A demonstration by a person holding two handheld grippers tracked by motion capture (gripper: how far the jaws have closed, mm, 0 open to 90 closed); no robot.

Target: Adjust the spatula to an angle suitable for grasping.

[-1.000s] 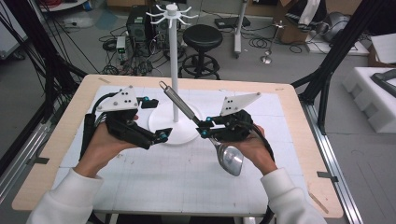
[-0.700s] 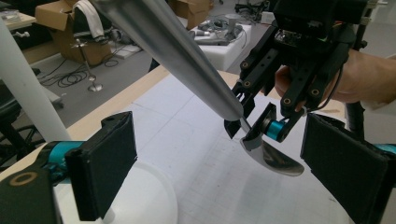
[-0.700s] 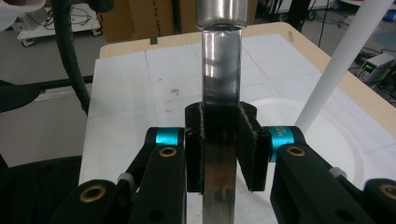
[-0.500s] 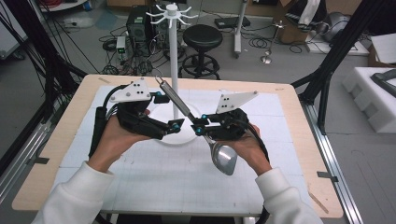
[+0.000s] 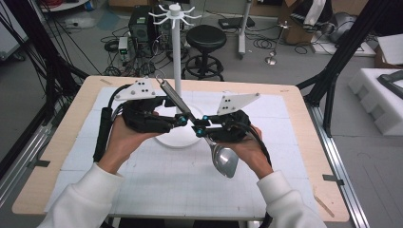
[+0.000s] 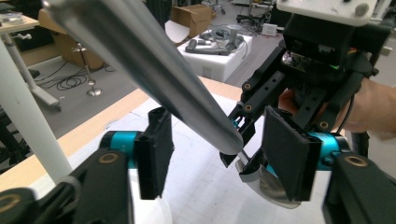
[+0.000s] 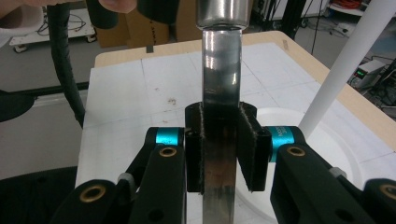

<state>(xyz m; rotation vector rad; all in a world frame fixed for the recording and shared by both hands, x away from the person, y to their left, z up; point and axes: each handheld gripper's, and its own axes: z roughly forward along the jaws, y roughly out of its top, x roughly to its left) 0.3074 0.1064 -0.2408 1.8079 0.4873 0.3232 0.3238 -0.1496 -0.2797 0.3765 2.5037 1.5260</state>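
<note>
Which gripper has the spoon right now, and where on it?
The right gripper holds the spoon, jaws shut on the flat neck between bowl and round handle. The left gripper is open, its jaws straddling the handle without touching it.

The left gripper [image 5: 182, 120] has been carried inward from the left of the white stand's base [image 5: 178, 137] — its open jaws now sit on either side of the spoon's handle [image 5: 175, 97]. The spoon [image 5: 225, 160] has been raised slightly by the right gripper [image 5: 198, 129] — its handle now reaches the stand's pole [image 5: 176, 57].
</note>
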